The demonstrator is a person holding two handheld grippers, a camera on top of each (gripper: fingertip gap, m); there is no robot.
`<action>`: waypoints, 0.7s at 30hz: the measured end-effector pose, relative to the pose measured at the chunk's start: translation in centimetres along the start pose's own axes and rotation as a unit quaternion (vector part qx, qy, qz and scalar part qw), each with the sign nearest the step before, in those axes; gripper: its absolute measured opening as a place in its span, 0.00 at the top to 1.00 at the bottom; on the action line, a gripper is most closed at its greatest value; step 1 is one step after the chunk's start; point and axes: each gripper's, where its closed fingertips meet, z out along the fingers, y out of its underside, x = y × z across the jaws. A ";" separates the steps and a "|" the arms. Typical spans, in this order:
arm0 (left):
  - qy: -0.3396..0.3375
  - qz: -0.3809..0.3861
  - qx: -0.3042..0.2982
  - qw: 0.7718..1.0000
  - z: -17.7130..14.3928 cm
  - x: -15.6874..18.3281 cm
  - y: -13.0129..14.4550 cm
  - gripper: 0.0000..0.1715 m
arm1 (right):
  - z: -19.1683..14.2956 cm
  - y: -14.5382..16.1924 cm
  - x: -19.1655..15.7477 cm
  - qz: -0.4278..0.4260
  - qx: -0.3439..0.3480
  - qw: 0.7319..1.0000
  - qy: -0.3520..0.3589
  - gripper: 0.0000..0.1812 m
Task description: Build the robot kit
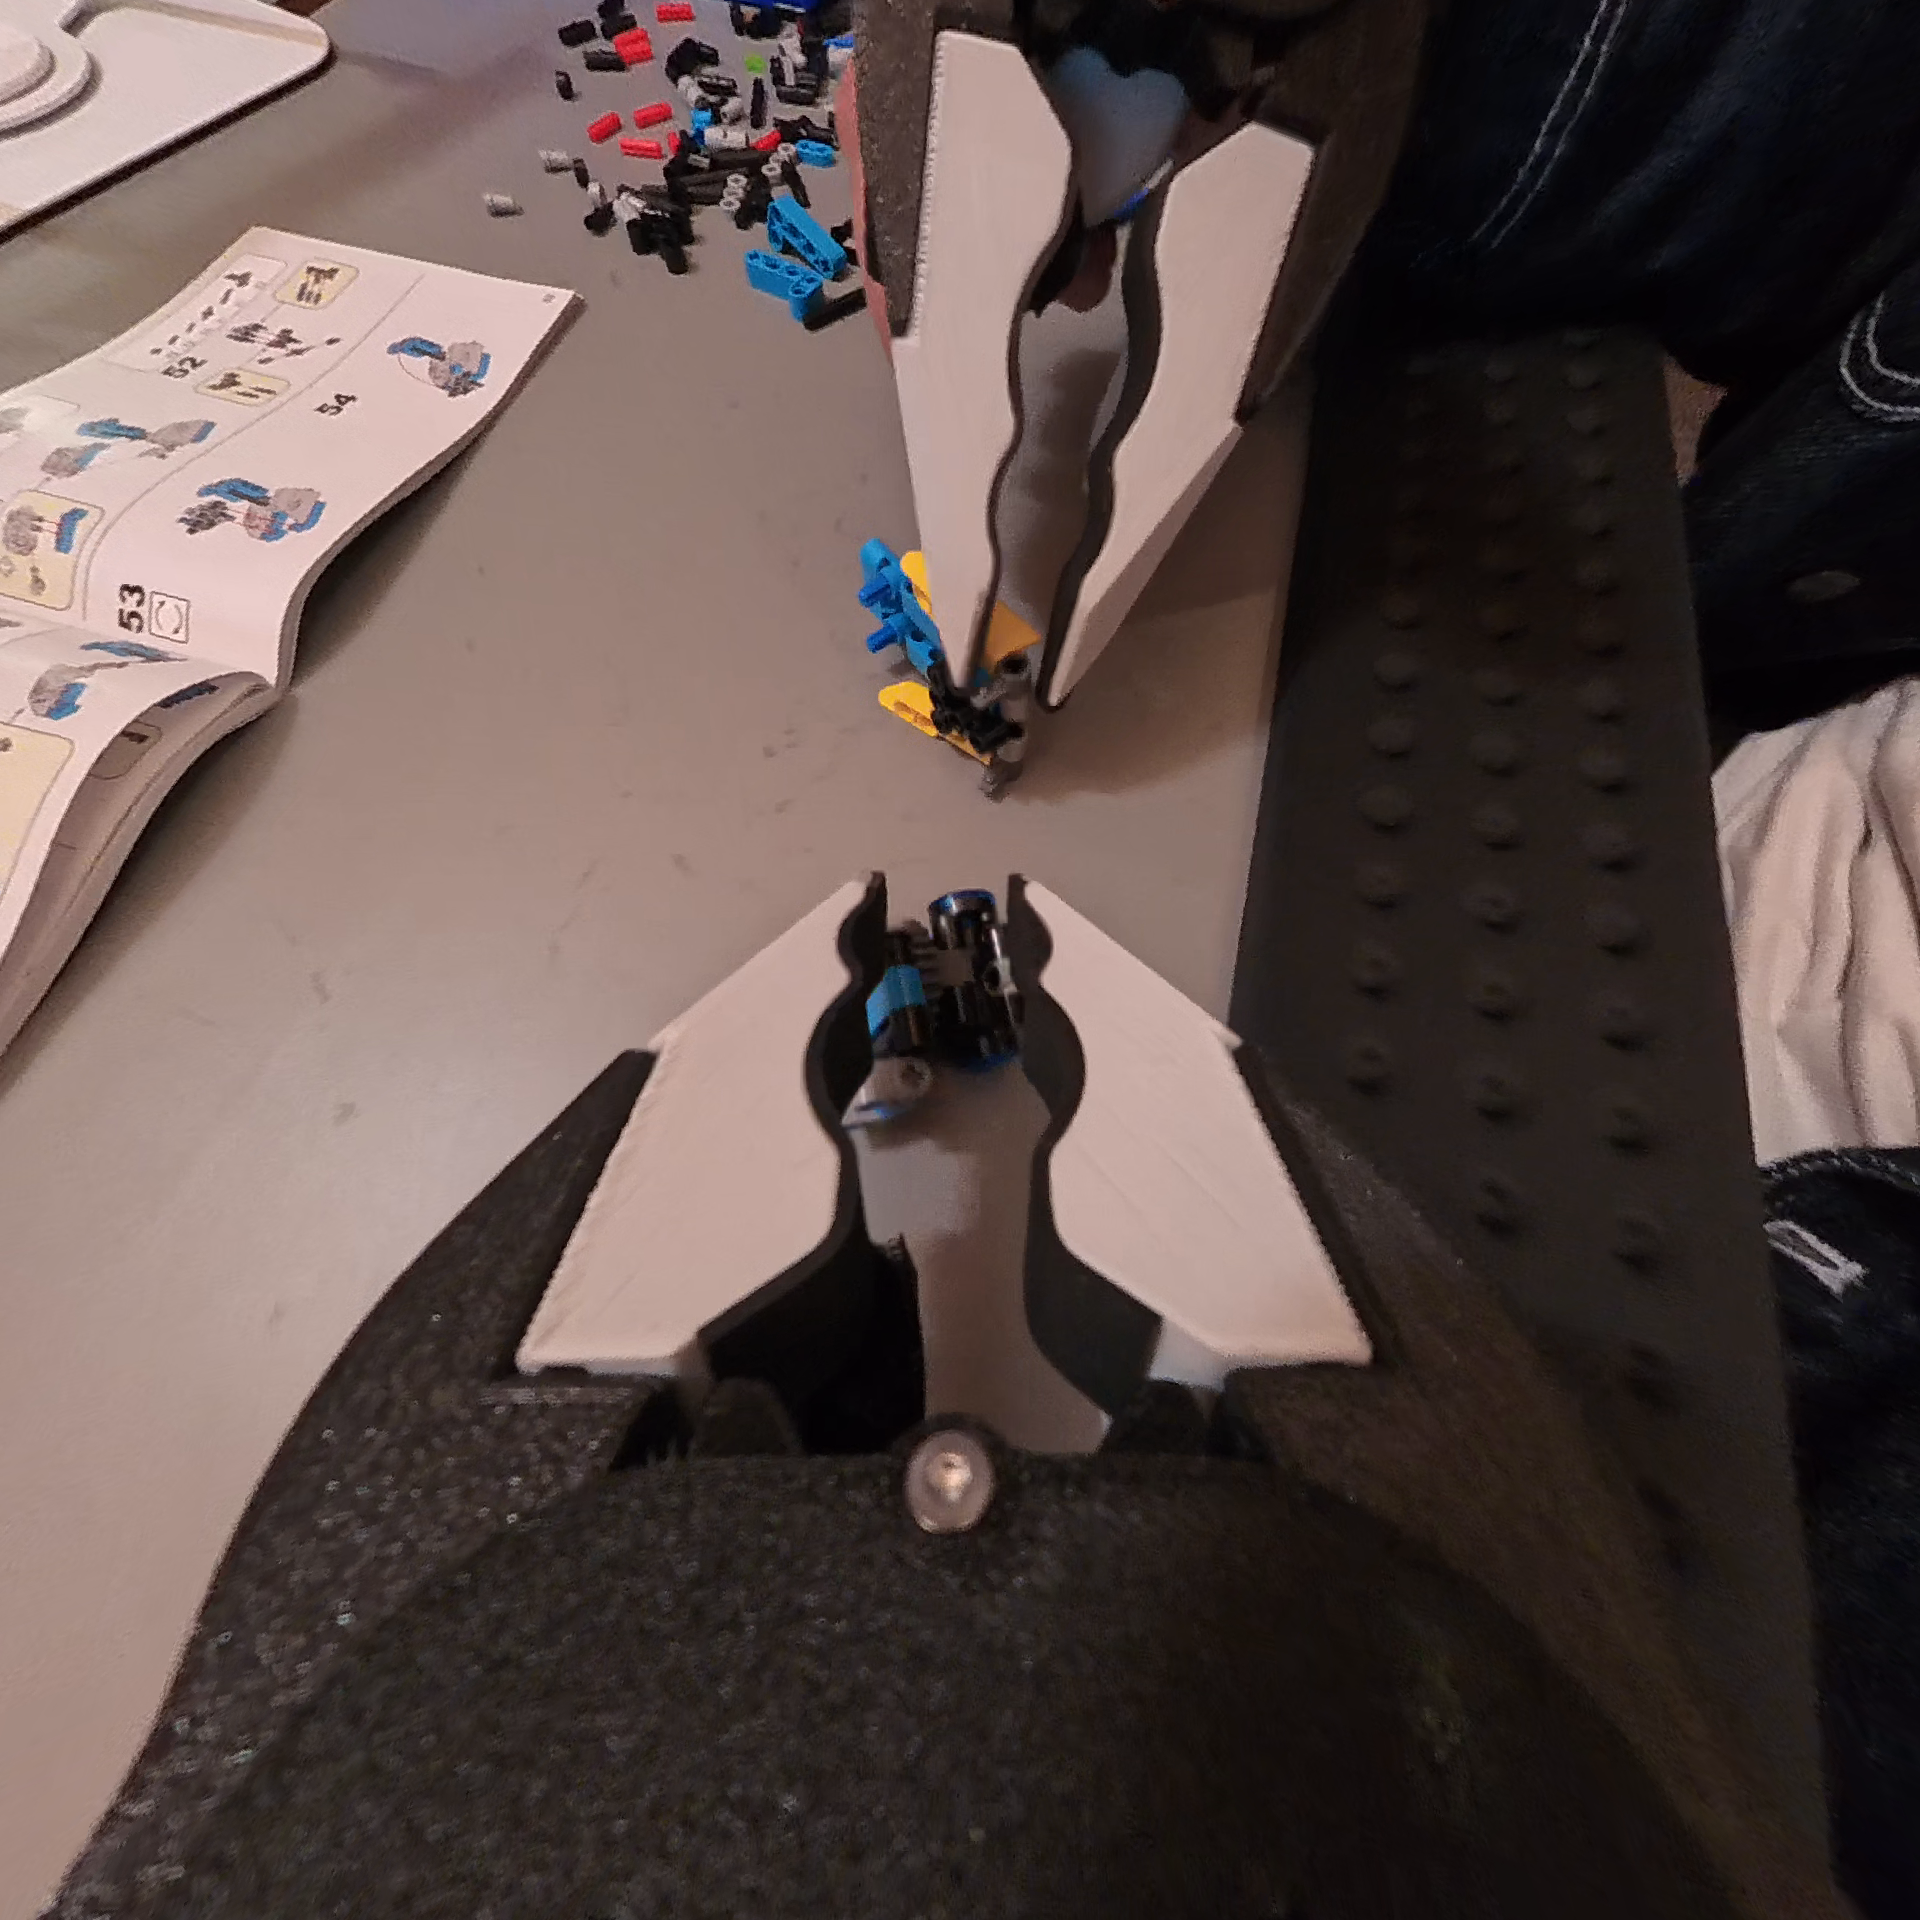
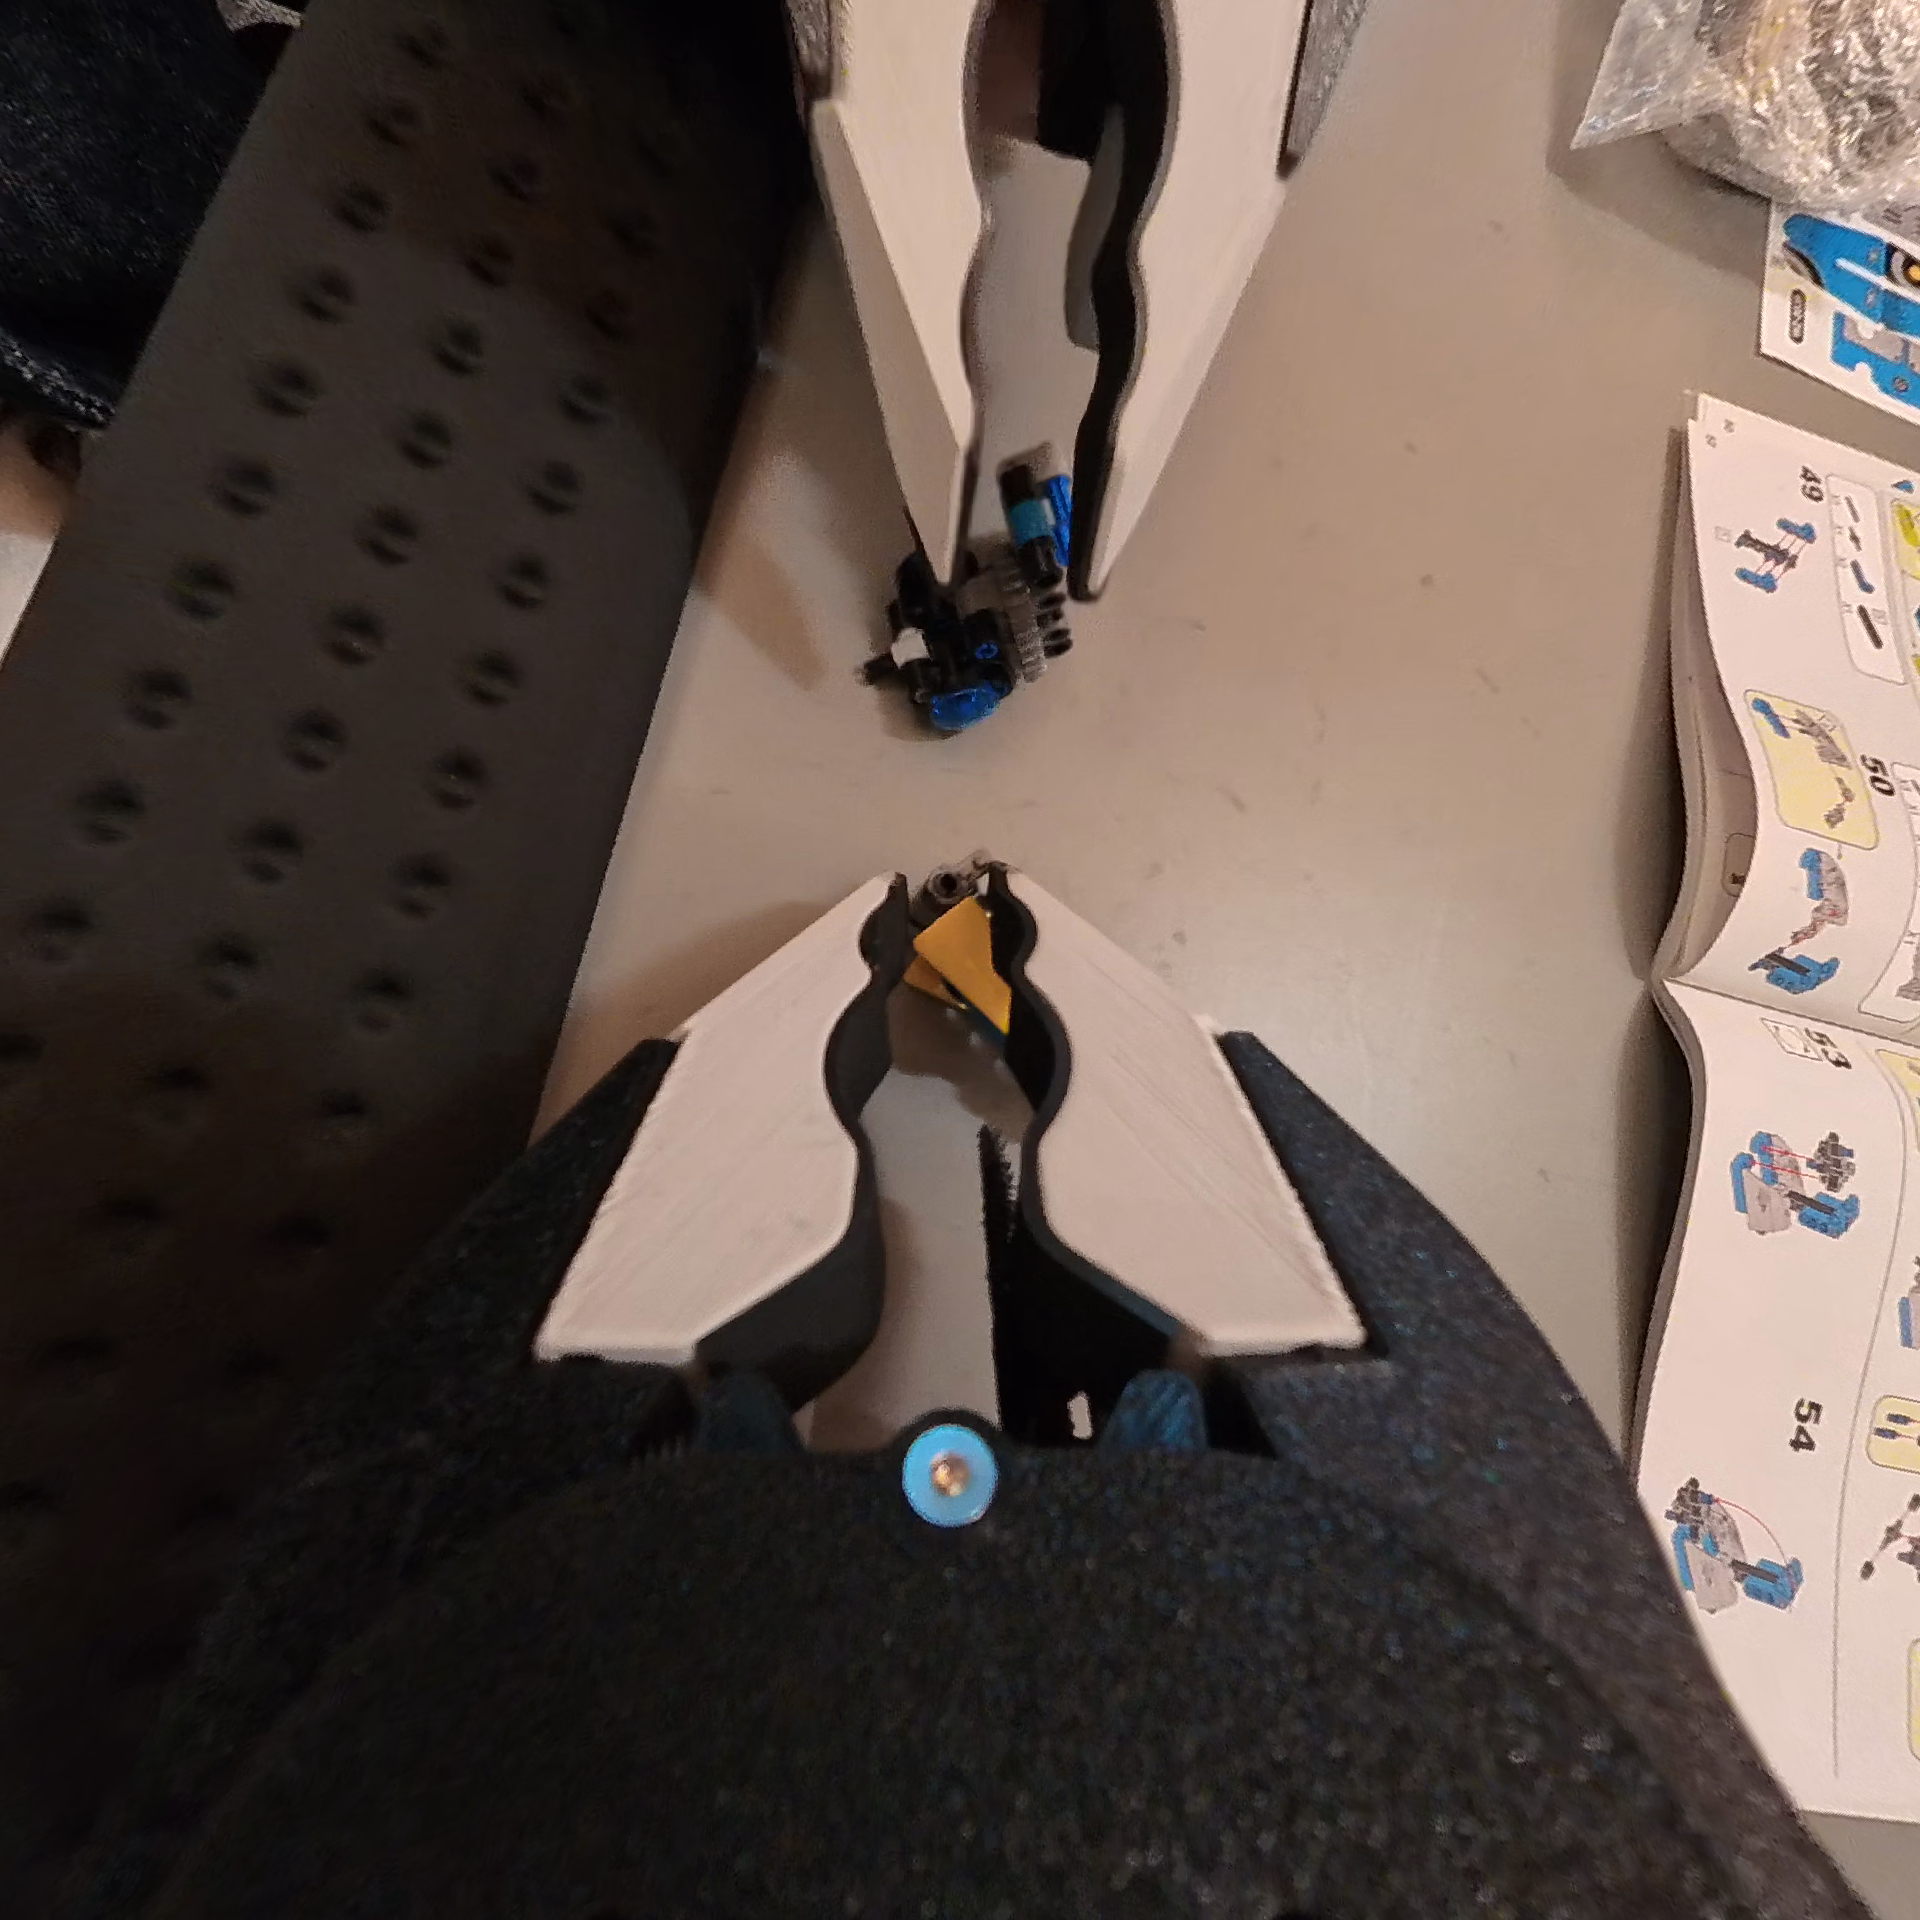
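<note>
Presently:
- left tool (image 1: 945,894): clamped on black-and-blue brick assembly (image 1: 951,971).
- right tool (image 2: 943,891): clamped on yellow-and-blue brick assembly (image 2: 961,961).
- counter (image 1: 623,831): open instruction booklet (image 1: 208,499) left, loose bricks (image 1: 707,145) far.

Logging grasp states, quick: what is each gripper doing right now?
Left gripper: shut on the blue-and-black brick assembly.
Right gripper: shut on the yellow, blue and black brick assembly.
</note>
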 end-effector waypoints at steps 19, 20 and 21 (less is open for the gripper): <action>-0.064 0.056 0.003 0.996 -0.6 -1.1 1.8 0.95 | -2.6 -0.7 0.3 0.021 0.049 0.985 0.162 0.86; -0.066 0.050 0.005 0.997 -0.7 -1.3 1.8 0.95 | -2.6 -0.4 0.3 0.025 0.041 0.983 0.177 0.86; -0.072 0.042 0.009 0.996 -0.8 -1.6 1.6 0.95 | -2.6 -0.1 0.3 0.029 0.030 0.980 0.192 0.85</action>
